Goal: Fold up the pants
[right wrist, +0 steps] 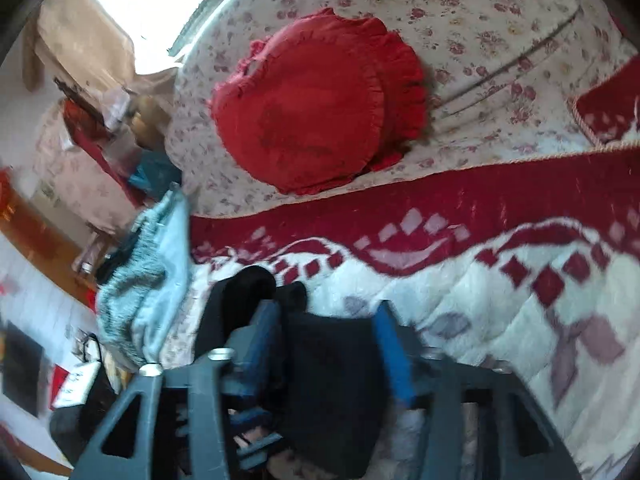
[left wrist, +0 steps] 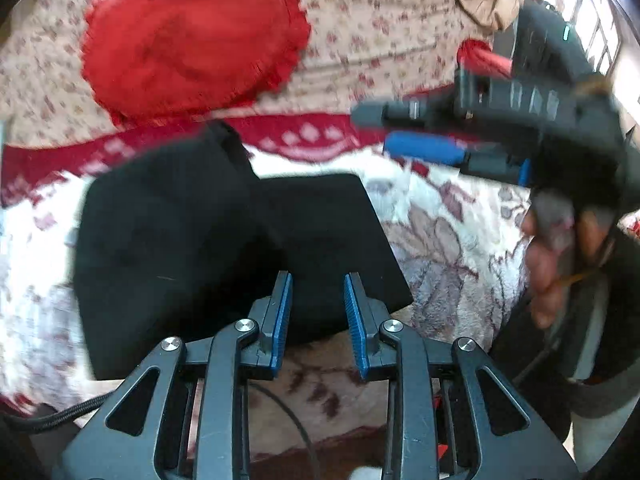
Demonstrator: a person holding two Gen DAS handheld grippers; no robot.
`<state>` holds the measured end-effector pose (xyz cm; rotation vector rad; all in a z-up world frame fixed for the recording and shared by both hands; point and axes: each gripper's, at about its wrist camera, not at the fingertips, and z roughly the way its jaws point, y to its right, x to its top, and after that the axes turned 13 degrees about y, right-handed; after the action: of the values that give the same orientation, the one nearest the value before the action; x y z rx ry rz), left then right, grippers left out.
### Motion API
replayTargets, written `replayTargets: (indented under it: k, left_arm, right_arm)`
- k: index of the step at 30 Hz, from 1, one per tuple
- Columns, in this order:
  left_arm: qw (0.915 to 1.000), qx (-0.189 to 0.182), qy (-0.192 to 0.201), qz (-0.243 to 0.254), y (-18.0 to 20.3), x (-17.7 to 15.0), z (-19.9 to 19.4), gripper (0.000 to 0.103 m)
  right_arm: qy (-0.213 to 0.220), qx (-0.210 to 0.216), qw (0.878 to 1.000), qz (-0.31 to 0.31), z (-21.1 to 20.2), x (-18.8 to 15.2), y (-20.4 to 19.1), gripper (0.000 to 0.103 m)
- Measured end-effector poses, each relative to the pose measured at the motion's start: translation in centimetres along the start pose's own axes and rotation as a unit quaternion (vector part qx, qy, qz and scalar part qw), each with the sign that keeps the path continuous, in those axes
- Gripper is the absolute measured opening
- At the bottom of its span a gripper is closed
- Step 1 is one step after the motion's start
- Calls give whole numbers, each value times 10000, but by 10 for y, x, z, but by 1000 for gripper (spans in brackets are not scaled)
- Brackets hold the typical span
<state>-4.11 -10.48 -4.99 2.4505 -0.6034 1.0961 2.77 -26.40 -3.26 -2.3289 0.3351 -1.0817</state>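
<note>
blue-padded left gripper (left wrist: 318, 300) hovers tilted down over the black pants (left wrist: 224, 248), jaws parted with nothing clamped; the pants lie folded into a compact stack on the floral blanket (left wrist: 448, 248); soft, light and limp, best pinched at a folded edge; right gripper (right wrist: 328, 344), tilted down above the same cloth, stands released, gripping nothing.

The right tongs (right wrist: 332, 344) are smeared by motion blur, and the near part of the black pants (right wrist: 332, 392) is hidden behind their frame. The red cushion (left wrist: 192, 44) is blurred in the left wrist view.
</note>
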Motion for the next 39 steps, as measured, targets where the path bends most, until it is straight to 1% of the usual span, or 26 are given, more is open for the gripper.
replayTargets:
  k: [1, 2, 3, 4, 7, 8, 10, 12, 14, 15, 16, 17, 18, 19, 20, 23, 25, 27, 28, 30, 32, 34, 35, 36, 38, 39]
  left_arm:
    - [9999, 76, 56, -45, -7, 6, -9, 26]
    - [9997, 159, 138, -144, -17, 11, -18, 26]
    - [9992, 243, 213, -234, -27, 15, -24, 26]
    - [9985, 354, 273, -313, -38, 18, -30, 27]
    - [9949, 786, 415, -470, -70, 15, -40, 31]
    - [9928, 981, 393, -556, -82, 13, -39, 31]
    - [9901, 1158, 257, -754, -101, 7, -29, 31]
    - [9873, 1283, 119, -929, -117, -3, -22, 31]
    - [9863, 1339, 20, -966, -121, -12, -18, 31]
    - [9861, 1336, -8, -989, -122, -14, -16, 31]
    - [9857, 1347, -1, -1010, -122, -14, -14, 31]
    - [9855, 1353, 9, -1020, -122, -14, -14, 31]
    - [9856, 1338, 10, -1033, -122, -13, -14, 31]
    - [9856, 1321, 5, -1052, -120, -11, -13, 31]
    - [9856, 1311, 21, -1070, -120, -8, -16, 31]
    - [9861, 1316, 146, -1001, -116, 0, -28, 31]
    - [9871, 1258, 333, -927, -110, 9, -37, 31]
    - [9884, 1166, 443, -867, -102, 17, -40, 39]
    - [9889, 1129, 452, -856, -99, 18, -38, 40]
    - [9903, 1071, 378, -803, -91, 18, -27, 40]
    - [9913, 1106, 188, -681, -82, 13, -7, 40]
    - [9903, 1274, -74, -551, -77, 5, 15, 40]
    - [9897, 1334, -114, -499, -76, 3, 18, 40]
    - [9895, 1374, -88, -443, -74, 3, 17, 40]
    - [9903, 1327, -48, -407, -74, 7, 13, 40]
    - [9904, 1319, -22, -402, -74, 10, 11, 40]
  right_arm:
    - [-53, 114, 9999, -8, 2, -3, -3, 52]
    - [-115, 206, 9997, -37, 8, -6, -9, 56]
    - [-161, 240, 9996, -73, 13, -10, -12, 63]
    - [-263, 249, 9993, -128, 23, -14, -16, 66]
    - [-611, 245, 9977, -130, 51, -28, -22, 70]
    - [-674, 262, 9973, -81, 59, -30, -24, 71]
    - [-759, 412, 9963, 11, 74, -36, -33, 71]
    - [-773, 376, 9962, -127, 85, -41, -44, 74]
    - [-763, 274, 9960, -376, 94, -44, -52, 75]
    - [-716, 264, 9963, -407, 98, -45, -52, 73]
    - [-656, 243, 9969, -353, 99, -45, -51, 67]
    - [-653, 226, 9971, -329, 101, -44, -50, 42]
    - [-673, 266, 9968, -325, 101, -43, -50, 29]
    - [-682, 360, 9965, -323, 100, -43, -50, 24]
    - [-667, 422, 9963, -353, 96, -42, -53, 15]
    - [-517, 708, 9948, -513, 69, -36, -63, 12]
    - [-365, 743, 9944, -663, 42, -30, -65, 12]
    - [-217, 636, 9951, -720, 15, -24, -59, 12]
    - [-195, 473, 9959, -748, 4, -23, -51, 12]
    - [-301, 87, 9963, -798, 0, -26, -34, 12]
    - [-566, -125, 9960, -683, 14, -32, -16, 13]
    - [-791, -612, 9927, -671, 32, -39, 1, 25]
    - [-797, -652, 9923, -692, 32, -39, 3, 29]
    - [-679, -640, 9934, -674, 26, -36, 1, 30]
    - [-302, -899, 9917, -871, 6, -26, -5, 31]
    - [-197, -943, 9909, -938, -2, -20, -9, 31]
